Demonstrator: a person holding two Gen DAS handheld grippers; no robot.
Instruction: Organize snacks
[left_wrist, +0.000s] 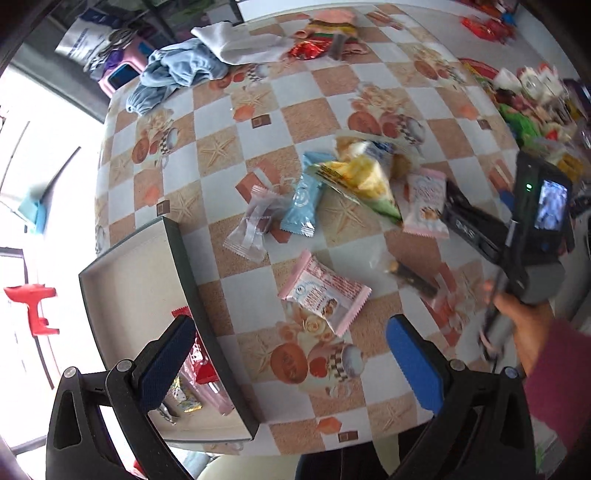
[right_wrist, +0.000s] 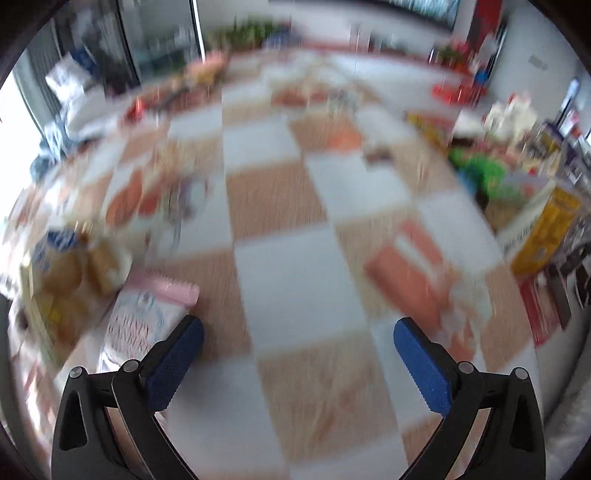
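A dark-rimmed box (left_wrist: 177, 258) sits at the table's near left with a red packet (left_wrist: 201, 354) and other sweets inside. Loose snacks lie on the checked tablecloth: a pink packet (left_wrist: 325, 295), a clear wrapper (left_wrist: 255, 225), a blue packet (left_wrist: 301, 203), a yellow chip bag (left_wrist: 364, 173), a second pink packet (left_wrist: 424, 201) and a dark bar (left_wrist: 410, 277). My left gripper (left_wrist: 291, 343) is open and empty above the box's right wall and the near pink packet. My right gripper (right_wrist: 297, 350) is open and empty over bare cloth; its view is blurred, with a pink packet (right_wrist: 144, 314) left of it.
A blue cloth (left_wrist: 177, 74) and white cloth (left_wrist: 240, 40) lie at the far left corner. More packets sit at the far edge (left_wrist: 325, 37) and along the right side (left_wrist: 524, 107). A yellow box (right_wrist: 546, 229) stands at the right. The table's near edge is close.
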